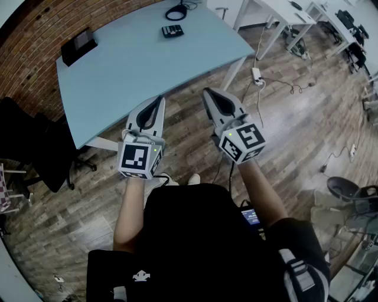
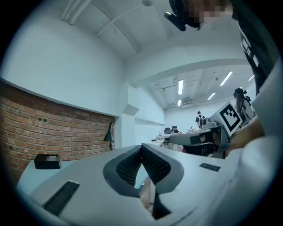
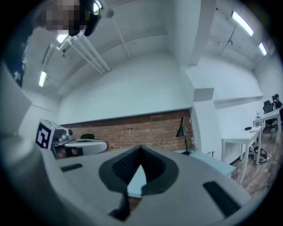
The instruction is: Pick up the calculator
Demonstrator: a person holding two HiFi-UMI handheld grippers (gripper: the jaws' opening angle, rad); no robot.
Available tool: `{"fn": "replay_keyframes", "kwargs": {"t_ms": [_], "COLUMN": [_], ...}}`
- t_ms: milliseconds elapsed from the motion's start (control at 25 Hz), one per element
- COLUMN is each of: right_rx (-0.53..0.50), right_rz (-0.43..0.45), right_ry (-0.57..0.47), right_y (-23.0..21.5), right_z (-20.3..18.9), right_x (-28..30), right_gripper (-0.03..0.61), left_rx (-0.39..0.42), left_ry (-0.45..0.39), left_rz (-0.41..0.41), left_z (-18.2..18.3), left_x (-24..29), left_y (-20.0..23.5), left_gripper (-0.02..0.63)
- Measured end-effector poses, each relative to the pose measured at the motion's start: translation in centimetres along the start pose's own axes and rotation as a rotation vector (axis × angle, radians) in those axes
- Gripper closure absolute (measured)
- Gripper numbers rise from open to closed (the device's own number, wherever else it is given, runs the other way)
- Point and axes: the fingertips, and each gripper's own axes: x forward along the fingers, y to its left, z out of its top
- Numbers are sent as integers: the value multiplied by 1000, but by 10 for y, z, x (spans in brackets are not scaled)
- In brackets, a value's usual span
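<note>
Left gripper (image 1: pixel 159 99) and right gripper (image 1: pixel 207 91), jaws pressed together and empty, well short of calculator (image 1: pixel 172 30) on table (image 1: pixel 130 71).

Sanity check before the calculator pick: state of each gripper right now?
Left gripper: closed, holding nothing.
Right gripper: closed, holding nothing.

The calculator (image 1: pixel 172 30) lies toward the far side of the worktop (image 1: pixel 136 71), just before a coiled cable (image 1: pixel 176 10). A box (image 1: pixel 78 46) sits at the far left. The left tongs (image 1: pixel 160 98) and right tongs (image 1: pixel 207 91) hang side by side by the near edge.
</note>
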Motion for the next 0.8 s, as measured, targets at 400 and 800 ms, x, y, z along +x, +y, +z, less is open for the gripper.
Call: {"fn": "replay_keyframes", "kwargs": {"t_ms": [400,800], "right_rx": [-10,-7], "right_rz": [70,77], "right_ry": [5,4], "right_y": [-5,-29], "right_z": [-2,-2], "right_x": [-13,-11], "right_gripper": [575,575], "left_rx": [-10,-17], "left_ry": [-1,20], "left_rz": [8,22], "left_z": [0,-11], "left_x": [9,25], "left_y": [-21,-24], "left_gripper": [604,604]}}
